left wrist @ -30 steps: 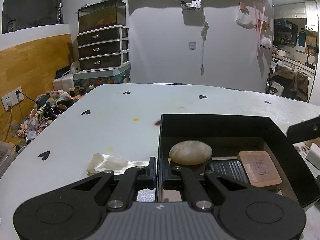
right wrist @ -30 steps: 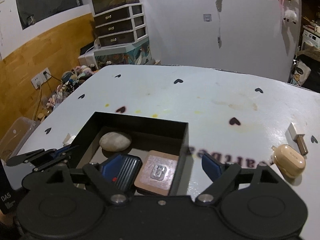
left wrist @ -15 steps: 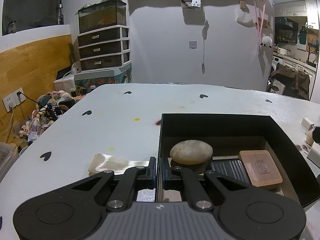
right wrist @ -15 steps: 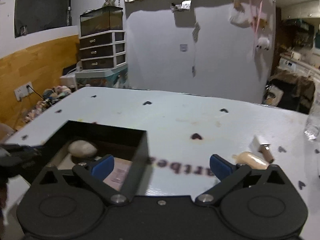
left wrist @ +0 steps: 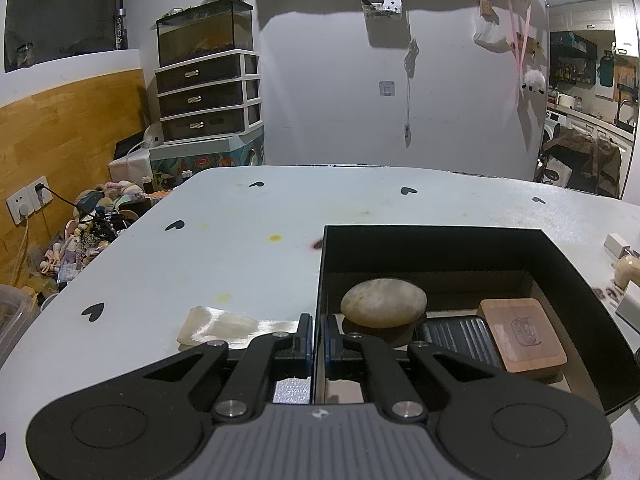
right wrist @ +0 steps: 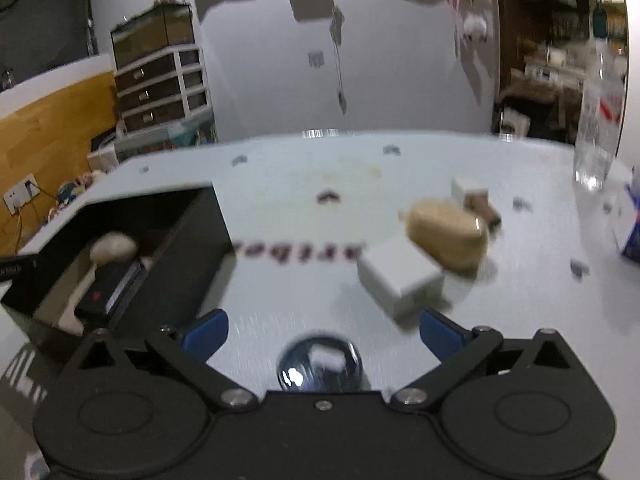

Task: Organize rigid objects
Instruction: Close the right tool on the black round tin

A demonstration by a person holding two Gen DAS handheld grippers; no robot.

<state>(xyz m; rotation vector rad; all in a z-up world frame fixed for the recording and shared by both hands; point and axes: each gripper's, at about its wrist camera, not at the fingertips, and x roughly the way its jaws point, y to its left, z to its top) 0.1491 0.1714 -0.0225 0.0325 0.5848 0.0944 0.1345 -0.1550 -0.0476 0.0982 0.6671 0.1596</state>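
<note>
Right hand-held gripper (right wrist: 322, 330) spread wide, nothing pinched; glass ball (right wrist: 319, 366) lay on surface (right wrist: 280, 184) between fingers, white block (right wrist: 400, 276) just beyond. Left hand-held gripper (left wrist: 316, 338) clamped box wall (left wrist: 319, 300).

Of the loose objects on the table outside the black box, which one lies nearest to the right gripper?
The glass ball, directly between the open blue fingers; the others lie farther away.

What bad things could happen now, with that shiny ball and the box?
1. The glass ball lies loose on the table between the open right tool's fingers. It is round, so a nudge might send it rolling away.
2. The white block and tan case sit close ahead; a sweeping tool could bump them.
3. The left tool is shut on the black box's wall; a tug might slide the box.
</note>
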